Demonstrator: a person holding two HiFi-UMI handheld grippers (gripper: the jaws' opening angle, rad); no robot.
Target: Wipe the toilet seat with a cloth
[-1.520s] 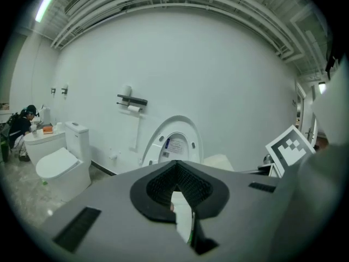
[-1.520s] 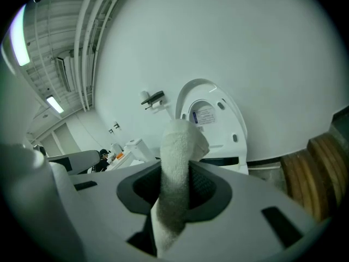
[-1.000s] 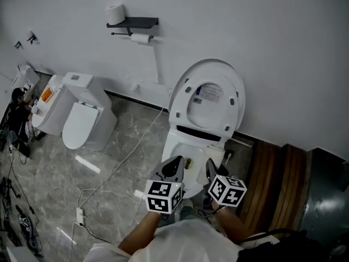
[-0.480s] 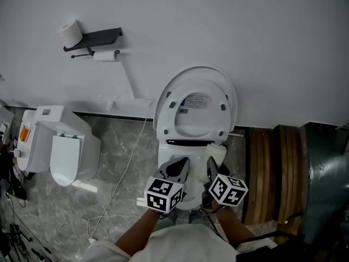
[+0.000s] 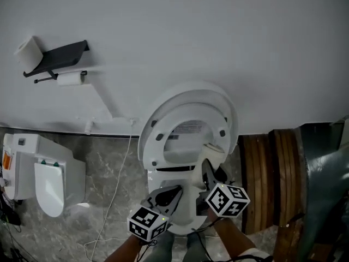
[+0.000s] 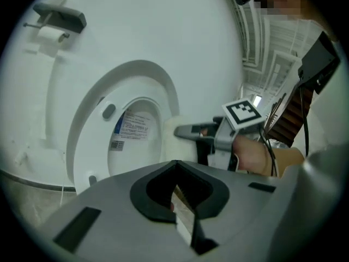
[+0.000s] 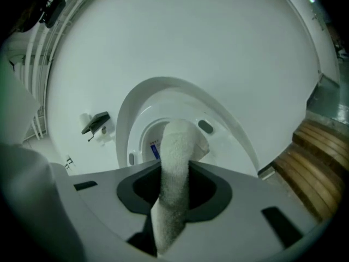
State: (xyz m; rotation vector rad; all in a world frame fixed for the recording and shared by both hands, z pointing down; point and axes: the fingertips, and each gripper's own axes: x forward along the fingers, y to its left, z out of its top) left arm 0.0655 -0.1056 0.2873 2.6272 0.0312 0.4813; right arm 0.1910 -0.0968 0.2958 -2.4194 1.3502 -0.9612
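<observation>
Nearest to us, the left gripper (image 5: 170, 194) has its jaws pressed together with nothing between them, and it sits over the left side of the toilet bowl (image 5: 188, 203). Just beside it, the right gripper (image 5: 207, 171) pinches a white cloth (image 7: 174, 162). The free end of the cloth reaches up in front of the right side of the raised toilet seat (image 5: 154, 146); we cannot tell whether the 2 touch. Seat and lid (image 5: 188, 94) lean upright against the wall (image 5: 229, 37). Open floor (image 5: 103, 168) lies to the left, crossed by 1 white cable (image 5: 119, 173), as far as a second toilet (image 5: 46, 182). To the right, wooden slats (image 5: 267, 173) stand close to the bowl and leave little room. The grippers and the person's arms hide the front edge of the bowl, and both forearms are cut off at the lower frame edge. The label (image 5: 188, 129) on the lid is too small to read.
</observation>
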